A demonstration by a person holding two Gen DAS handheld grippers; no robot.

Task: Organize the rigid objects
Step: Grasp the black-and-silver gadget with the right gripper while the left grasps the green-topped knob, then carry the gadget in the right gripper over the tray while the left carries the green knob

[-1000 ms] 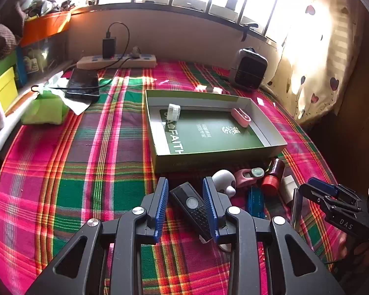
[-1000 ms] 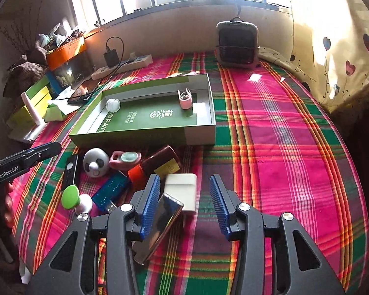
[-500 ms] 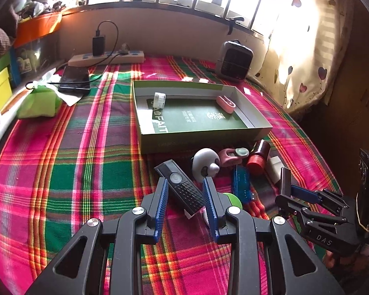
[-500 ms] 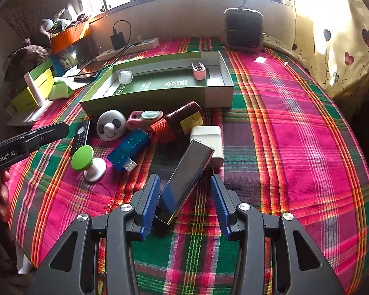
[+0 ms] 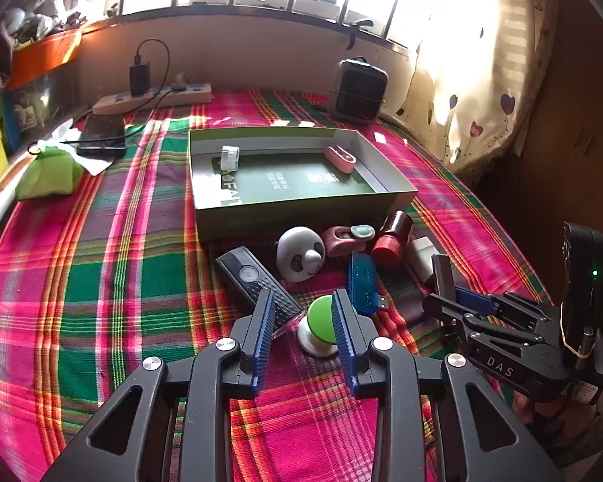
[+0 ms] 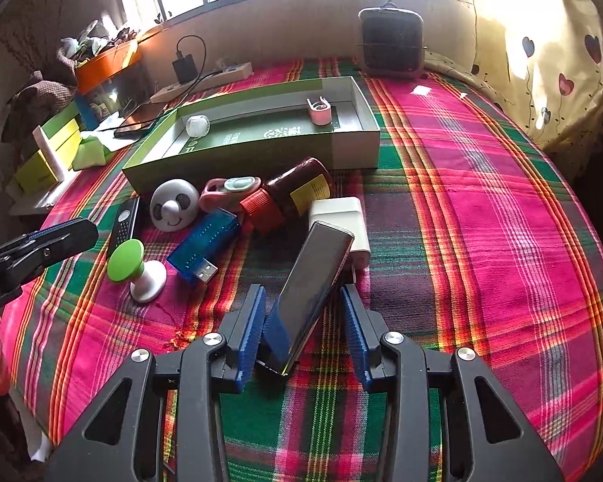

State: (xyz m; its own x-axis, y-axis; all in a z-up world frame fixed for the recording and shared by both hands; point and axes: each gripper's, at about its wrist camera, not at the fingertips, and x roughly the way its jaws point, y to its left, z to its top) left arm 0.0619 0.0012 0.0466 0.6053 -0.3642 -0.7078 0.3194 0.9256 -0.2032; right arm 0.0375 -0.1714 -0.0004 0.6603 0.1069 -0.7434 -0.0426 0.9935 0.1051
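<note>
A green open box (image 5: 301,205) (image 6: 353,148) lies on the plaid cloth with a white roll (image 5: 230,156) and a pink clip (image 5: 339,157) inside. In front lie a black remote (image 5: 257,287), a panda toy (image 5: 300,259), a blue USB stick (image 6: 203,247), a green-topped stand (image 5: 319,323) (image 6: 134,265), a brown bottle (image 6: 297,193) and a white charger (image 6: 341,217). My left gripper (image 5: 301,313) is open just behind the remote and stand. My right gripper (image 6: 303,313) is open around a dark flat device (image 6: 311,293) that leans on the charger.
A small heater (image 5: 357,90) stands at the back by the curtain. A power strip (image 5: 152,96), a phone (image 5: 100,132) and a green pouch (image 5: 48,172) are at the back left. Coloured boxes (image 6: 44,156) line the left edge.
Both grippers have drawn back toward me from the pile. The remote now lies ahead of the left jaws instead of between them. The dark device stays between the right jaws.
</note>
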